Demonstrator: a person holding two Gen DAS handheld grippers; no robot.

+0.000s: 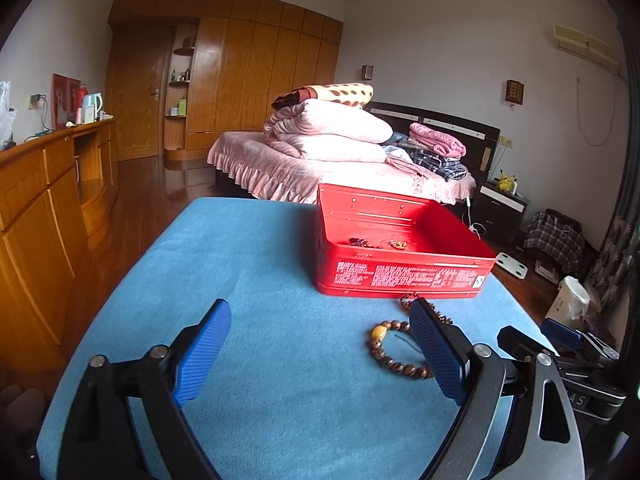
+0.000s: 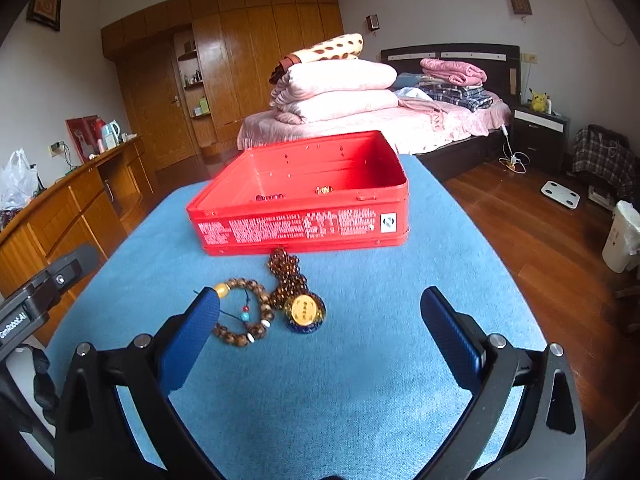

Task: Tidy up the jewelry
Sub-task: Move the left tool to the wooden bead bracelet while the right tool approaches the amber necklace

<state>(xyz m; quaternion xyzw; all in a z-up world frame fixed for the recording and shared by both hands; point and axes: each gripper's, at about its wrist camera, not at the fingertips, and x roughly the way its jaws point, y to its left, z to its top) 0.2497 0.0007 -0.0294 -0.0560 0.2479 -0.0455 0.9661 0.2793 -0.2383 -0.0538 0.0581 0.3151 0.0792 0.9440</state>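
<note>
Blue cloth covers the table (image 2: 360, 380) before you, with a bed (image 2: 440, 120) and wooden wardrobes (image 2: 248, 48) behind it. Your red tin box (image 2: 304, 220) sits open at the far side, and two small pieces of jewelry (image 2: 296, 194) lie on its floor; from this low angle you cannot tell exactly what they are. Just in front of the box wall, a string of dark amber beads with a round gold pendant (image 2: 305, 309) lies on the cloth, touching a wooden bead bracelet (image 2: 244, 312) to its left. Your left gripper (image 1: 320, 352) stands wide, nothing between its blue pads, with the bracelet partly hidden behind its right finger. Your right gripper (image 2: 320, 344) is also spread wide and empty, its left finger overlapping the bracelet's edge in the right wrist view.
</note>
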